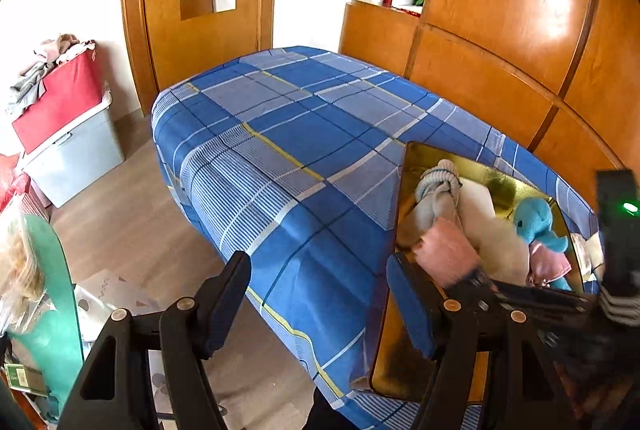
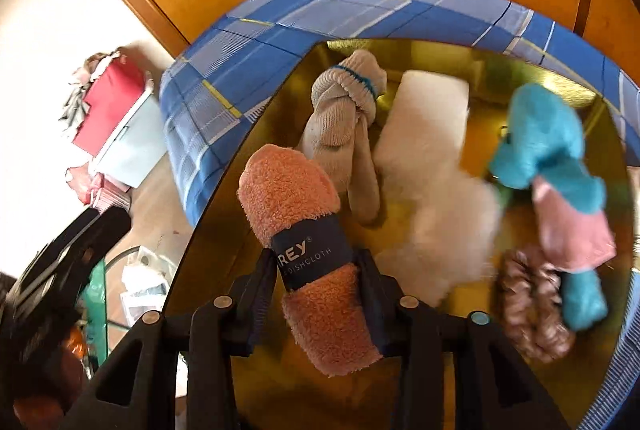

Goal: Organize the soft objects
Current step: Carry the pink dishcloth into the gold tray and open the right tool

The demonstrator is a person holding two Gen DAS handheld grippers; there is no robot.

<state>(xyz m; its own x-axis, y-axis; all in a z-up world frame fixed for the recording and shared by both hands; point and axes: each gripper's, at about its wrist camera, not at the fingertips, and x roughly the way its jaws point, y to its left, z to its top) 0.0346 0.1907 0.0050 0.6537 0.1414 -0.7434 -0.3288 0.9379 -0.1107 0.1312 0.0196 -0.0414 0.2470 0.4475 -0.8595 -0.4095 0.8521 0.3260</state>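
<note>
Beside the blue plush (image 2: 538,145), a scrunchie (image 2: 528,304).

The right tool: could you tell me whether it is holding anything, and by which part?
The right tool holds the rolled pink dishcloth around its middle, at the dark paper band, above the gold tray.

Soft things in a gold tray (image 2: 224,197) on the bed.
A rolled pink dishcloth (image 2: 296,197) with a dark blue band stands tilted above the tray; inside lie a knotted grey sock (image 2: 340,117), a white fluffy cloth (image 2: 432,165), a turquoise plush toy (image 2: 544,145) and a brown scrunchie (image 2: 528,306).
</note>
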